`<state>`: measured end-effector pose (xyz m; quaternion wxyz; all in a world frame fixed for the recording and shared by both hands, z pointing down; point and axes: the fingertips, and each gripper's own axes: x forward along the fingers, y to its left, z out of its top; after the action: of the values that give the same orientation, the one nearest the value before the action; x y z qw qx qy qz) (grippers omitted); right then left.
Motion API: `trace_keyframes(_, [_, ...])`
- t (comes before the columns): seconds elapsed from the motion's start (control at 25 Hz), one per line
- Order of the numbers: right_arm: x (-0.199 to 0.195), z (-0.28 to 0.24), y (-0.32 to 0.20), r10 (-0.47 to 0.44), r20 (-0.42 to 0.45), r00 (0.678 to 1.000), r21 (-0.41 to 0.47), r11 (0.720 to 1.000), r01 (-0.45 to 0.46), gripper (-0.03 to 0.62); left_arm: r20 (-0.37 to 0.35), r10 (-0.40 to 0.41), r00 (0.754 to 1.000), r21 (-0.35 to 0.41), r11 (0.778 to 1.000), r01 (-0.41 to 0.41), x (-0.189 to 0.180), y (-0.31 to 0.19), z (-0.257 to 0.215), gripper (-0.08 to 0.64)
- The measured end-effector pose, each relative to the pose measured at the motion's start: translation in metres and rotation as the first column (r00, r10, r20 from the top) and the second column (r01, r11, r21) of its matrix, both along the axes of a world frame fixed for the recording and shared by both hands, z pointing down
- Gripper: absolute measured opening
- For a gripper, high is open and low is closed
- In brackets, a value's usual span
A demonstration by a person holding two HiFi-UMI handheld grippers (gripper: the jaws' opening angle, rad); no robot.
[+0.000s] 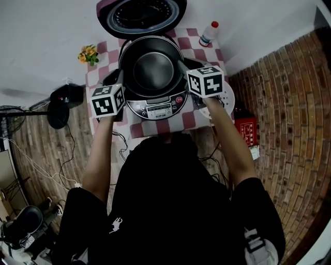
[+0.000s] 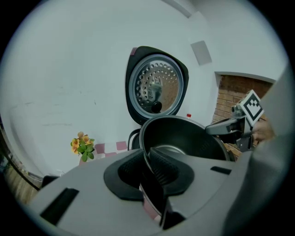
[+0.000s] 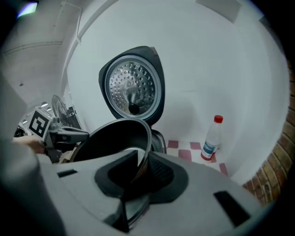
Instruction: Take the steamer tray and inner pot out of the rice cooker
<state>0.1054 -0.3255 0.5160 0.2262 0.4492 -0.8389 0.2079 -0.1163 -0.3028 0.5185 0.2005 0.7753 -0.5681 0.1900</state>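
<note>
**Inner pot held at opposite rim points**

The inner pot (image 1: pixel 151 64) sits in the rice cooker (image 1: pixel 155 109) at upper centre of the head view. Its rim is clamped by the left gripper (image 2: pixel 148 162) at frame left and the right gripper (image 3: pixel 139 167) at frame right. The pot is possibly already raised slightly.

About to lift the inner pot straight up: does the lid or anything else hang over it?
Nothing visible does. The lid stands open behind the inner pot, clear of the space above it. The left gripper and right gripper clamp opposite sides of its rim.
</note>
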Motion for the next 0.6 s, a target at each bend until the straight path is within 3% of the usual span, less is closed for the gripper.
trace_keyframes(0.36, [-0.004, -0.010, 0.001, -0.021, 0.072, 0.997, 0.009, 1.000, 0.021, 0.064, -0.062, -0.029, 0.998, 0.033, 0.999, 0.031, -0.006, 0.012, -0.015, 0.046])
trace_keyframes(0.6, [-0.001, -0.014, -0.001, -0.067, 0.088, 0.994, 0.020, 0.998, 0.066, 0.066, -0.031, -0.062, 0.998, 0.069, 0.996, 0.064, -0.001, 0.011, -0.022, 0.044])
